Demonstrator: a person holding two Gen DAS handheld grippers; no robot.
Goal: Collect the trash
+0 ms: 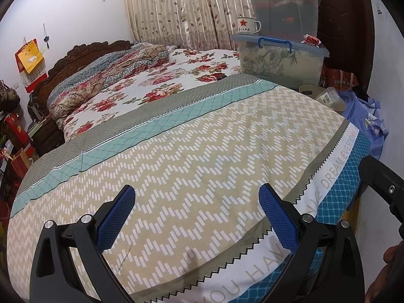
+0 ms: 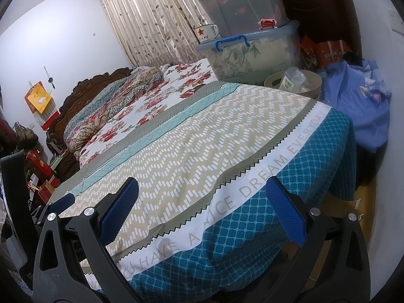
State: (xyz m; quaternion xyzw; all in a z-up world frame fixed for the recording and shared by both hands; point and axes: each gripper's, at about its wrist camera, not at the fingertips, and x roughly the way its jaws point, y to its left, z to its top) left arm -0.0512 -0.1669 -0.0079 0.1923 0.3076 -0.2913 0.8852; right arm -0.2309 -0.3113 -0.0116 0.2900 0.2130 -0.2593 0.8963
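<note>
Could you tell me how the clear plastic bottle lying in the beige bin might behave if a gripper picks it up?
The bottle looks clear and thin-walled, so probably light and may flex under the fingers. Its smooth round body could slip or roll. It lies tilted in the bin, so it may shift when touched.

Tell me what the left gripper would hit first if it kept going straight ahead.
Probably the quilt on the bed: the open left gripper points low across it, with nothing between. Depth is unclear, so it might skim further along the quilt first.
</note>
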